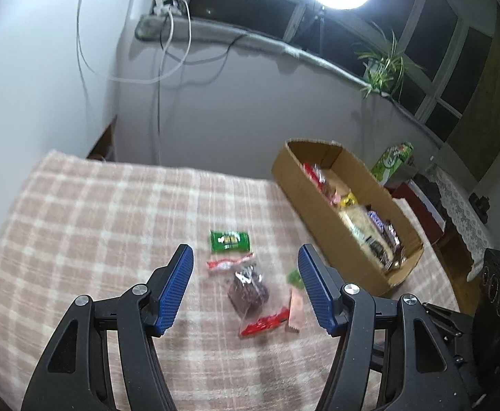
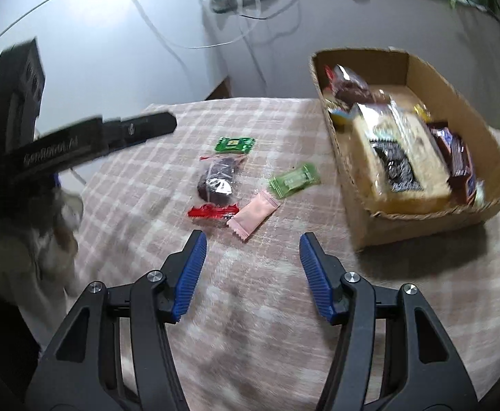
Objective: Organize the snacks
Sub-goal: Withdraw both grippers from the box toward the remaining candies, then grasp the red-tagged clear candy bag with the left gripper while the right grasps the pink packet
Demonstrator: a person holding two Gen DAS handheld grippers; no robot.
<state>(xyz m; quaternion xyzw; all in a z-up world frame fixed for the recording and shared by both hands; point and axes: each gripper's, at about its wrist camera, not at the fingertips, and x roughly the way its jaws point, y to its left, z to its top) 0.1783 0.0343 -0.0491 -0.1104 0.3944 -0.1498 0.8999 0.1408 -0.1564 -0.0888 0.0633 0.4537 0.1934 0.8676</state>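
Both grippers hang above the checked cloth on the desk (image 2: 256, 308) with nothing between their blue pads: the left gripper (image 1: 244, 286) has its fingers spread wide, and the right gripper (image 2: 251, 274) is likewise released and empty. The loose snacks lie in a tight cluster at the centre of both frames: a dark green packet (image 2: 235, 145), a clear bag of dark sweets (image 2: 217, 179), a red bar (image 2: 212, 211), a pink sachet (image 2: 254, 214) and a pale green sachet (image 2: 295, 179). The cardboard box (image 2: 421, 221), already fairly full of wrappers, sits at the right of both frames. The main risk, as I judge it, comes from crowding: the red bar touches the pink sachet and lies against the clear bag, so a closing pinch may catch two wrappers or push one aside. The flat sachets lie flush on soft cloth, so the fingers could snag fabric instead. The two grippers aim at the same small patch and could collide. Both views are motion-blurred, so exact edges are hard to tell.
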